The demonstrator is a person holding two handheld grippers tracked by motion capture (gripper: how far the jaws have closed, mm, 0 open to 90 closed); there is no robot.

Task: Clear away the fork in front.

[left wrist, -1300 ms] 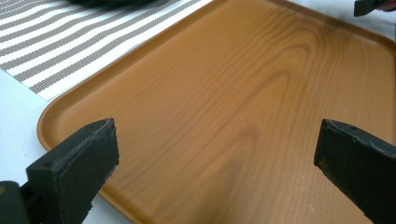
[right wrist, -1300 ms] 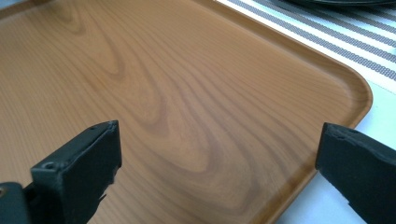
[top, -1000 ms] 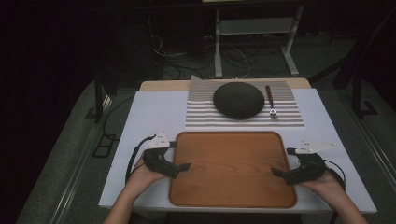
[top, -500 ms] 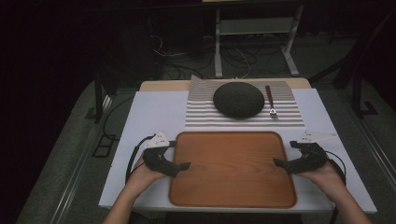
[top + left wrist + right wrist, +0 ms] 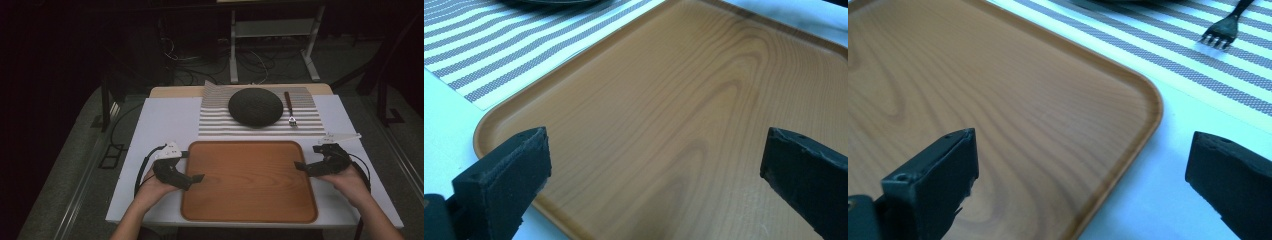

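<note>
Smooth wood-grain tray (image 5: pixel 250 185), rounded corners; left tool (image 5: pixel 196 177) and right tool (image 5: pixel 299 165) released.

The right gripper (image 5: pixel 1080 185) looks along its two black jaws, which stand wide apart with nothing between them. The left-hand jaw hangs over the wooden tray (image 5: pixel 998 100), whose rounded corner and raised rim curve between the jaws; the other jaw sits over the white table (image 5: pixel 1148 210) beside the tray. Beyond lies a striped placemat (image 5: pixel 1158 45), with a fork (image 5: pixel 1223 30) resting on it, tines toward the tray.
</note>
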